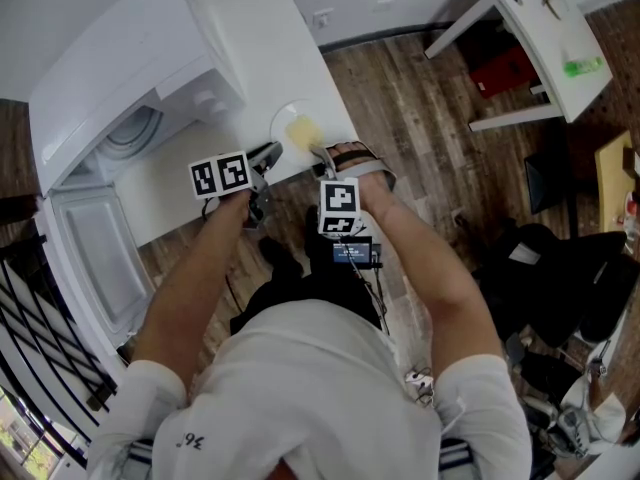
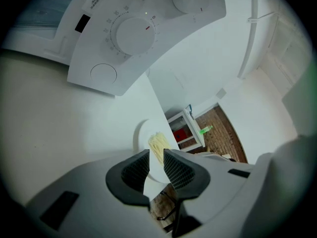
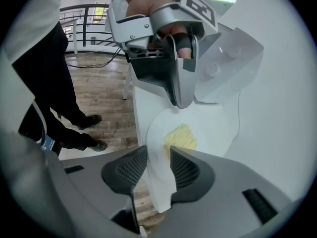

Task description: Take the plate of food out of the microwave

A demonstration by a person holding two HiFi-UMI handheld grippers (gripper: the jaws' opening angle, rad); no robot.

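Surface: white table [image 1: 165, 203] | Left part: microwave [image 1: 130, 78] standing on it, door open | Right corner: plate [image 1: 285, 118] resting at edge, rim overhanging

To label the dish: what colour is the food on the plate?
Pale yellow food on the round white plate; right gripper view shows it best.

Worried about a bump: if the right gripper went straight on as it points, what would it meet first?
The plate: its rim sits between the right gripper's open jaws; the food likely comes next.
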